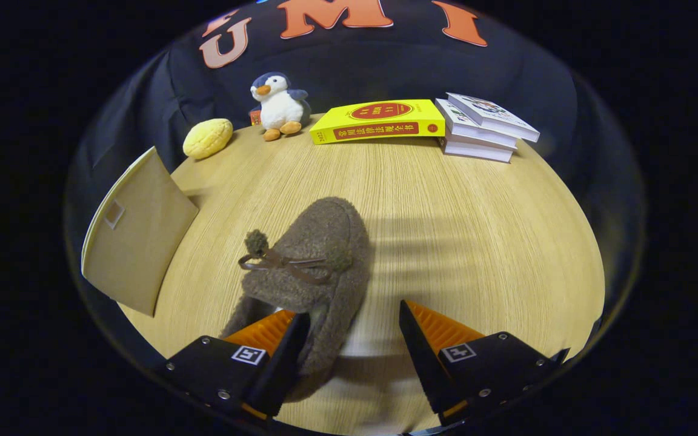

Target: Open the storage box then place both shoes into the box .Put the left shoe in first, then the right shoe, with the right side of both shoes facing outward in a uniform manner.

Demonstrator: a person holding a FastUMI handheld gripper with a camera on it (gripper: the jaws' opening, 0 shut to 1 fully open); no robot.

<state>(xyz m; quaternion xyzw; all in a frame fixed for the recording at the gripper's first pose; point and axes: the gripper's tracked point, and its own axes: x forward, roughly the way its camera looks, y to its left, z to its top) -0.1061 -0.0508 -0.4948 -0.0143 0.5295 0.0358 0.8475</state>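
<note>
The shoe is rough, woolly fleece with a smooth cord bow. The table is matt wood grain. The penguin is soft plush.

"2022" on the yellow book's spine, its other characters too small to read
</note>
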